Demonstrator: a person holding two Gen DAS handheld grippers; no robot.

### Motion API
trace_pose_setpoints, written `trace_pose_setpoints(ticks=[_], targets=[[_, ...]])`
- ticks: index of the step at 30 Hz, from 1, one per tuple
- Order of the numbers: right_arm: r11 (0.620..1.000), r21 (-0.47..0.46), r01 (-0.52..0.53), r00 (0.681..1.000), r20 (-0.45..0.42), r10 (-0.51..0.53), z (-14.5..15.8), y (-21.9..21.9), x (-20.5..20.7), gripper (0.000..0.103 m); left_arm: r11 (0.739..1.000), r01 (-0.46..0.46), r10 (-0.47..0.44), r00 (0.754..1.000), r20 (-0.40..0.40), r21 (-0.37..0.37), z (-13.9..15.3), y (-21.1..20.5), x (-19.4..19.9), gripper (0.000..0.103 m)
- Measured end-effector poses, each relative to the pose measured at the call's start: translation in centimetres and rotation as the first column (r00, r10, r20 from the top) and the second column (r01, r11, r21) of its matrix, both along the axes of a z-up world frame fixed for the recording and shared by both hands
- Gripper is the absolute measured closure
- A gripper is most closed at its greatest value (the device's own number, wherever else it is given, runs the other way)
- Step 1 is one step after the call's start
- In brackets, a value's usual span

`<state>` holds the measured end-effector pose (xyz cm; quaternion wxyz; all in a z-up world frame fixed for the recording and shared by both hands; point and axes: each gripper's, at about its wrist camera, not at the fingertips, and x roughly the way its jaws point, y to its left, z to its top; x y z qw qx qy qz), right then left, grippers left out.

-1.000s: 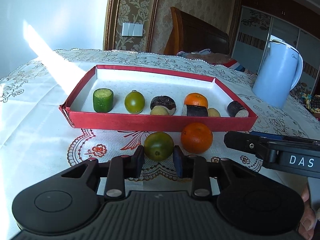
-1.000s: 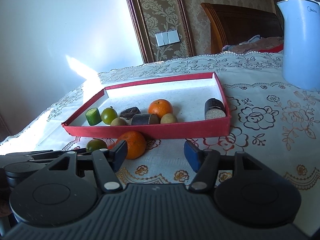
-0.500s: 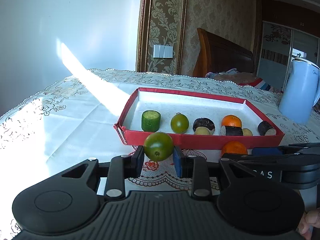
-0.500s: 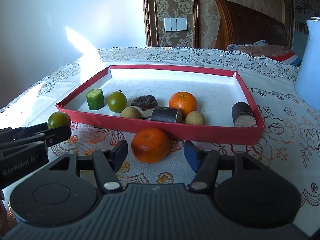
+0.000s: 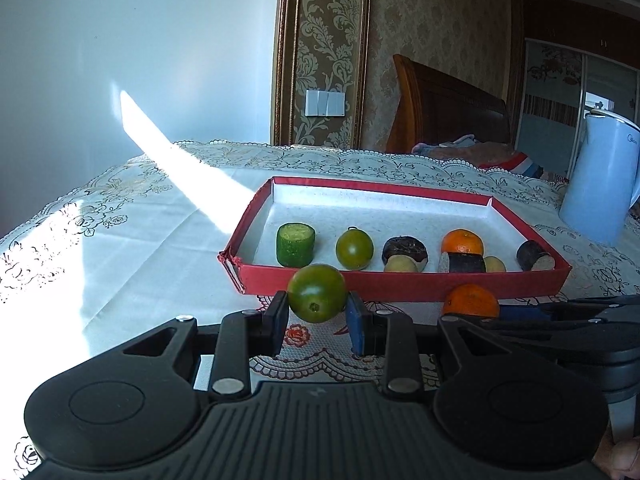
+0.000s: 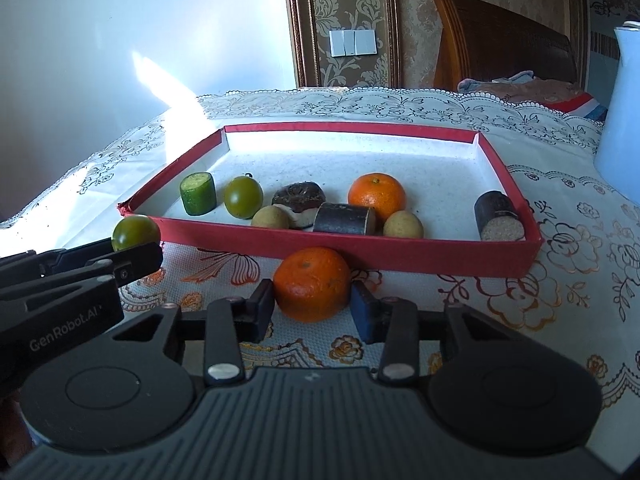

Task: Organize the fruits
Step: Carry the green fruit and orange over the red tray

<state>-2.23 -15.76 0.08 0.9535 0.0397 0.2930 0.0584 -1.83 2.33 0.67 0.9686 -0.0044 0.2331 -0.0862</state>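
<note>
Tablecloth (image 6: 560, 248) carries the red tray (image 6: 400, 252), whose long near wall runs crosswise ahead of both grippers, so each fruit must go up over that wall and forward. Inside, a second orange (image 6: 376, 196) and a second green fruit (image 6: 243, 197) already sit in the front row. Of the two, the right gripper (image 6: 312, 306) has just been closing and its pads now press the loose orange (image 6: 312, 284), which looks to sit on the cloth just before the wall. Beside it, the left gripper (image 5: 318, 316) is clamped narrowly on a green tomato (image 5: 317, 293) held clear of the cloth, below the rim's left end.
</note>
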Motion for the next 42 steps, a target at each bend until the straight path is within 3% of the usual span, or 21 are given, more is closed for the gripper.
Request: trace_pose_setpoints(ticks=[8,20,42], targets=[[0.999,0.034,0.028,0.996,0.086,-0.031,1.6,-1.3,-1.0,0.064,1.0,-0.001,0.001,1.0,0.006,0.014,0.5,-1.7,1.0,0.073],[0.994,0.036,0.104,0.983,0.15,-0.108,3.5,-4.1,1.2,0.064,0.999,-0.035,0.033,0.998,0.051,0.033,2.0,-4.5,3.5,0.073],[0.991,0.028,0.131,0.98,0.145,-0.133,3.2,-5.8,4.6,0.064,0.999,-0.04,0.038,0.998,0.049,0.029,1.8,-6.0,6.4,0.073]])
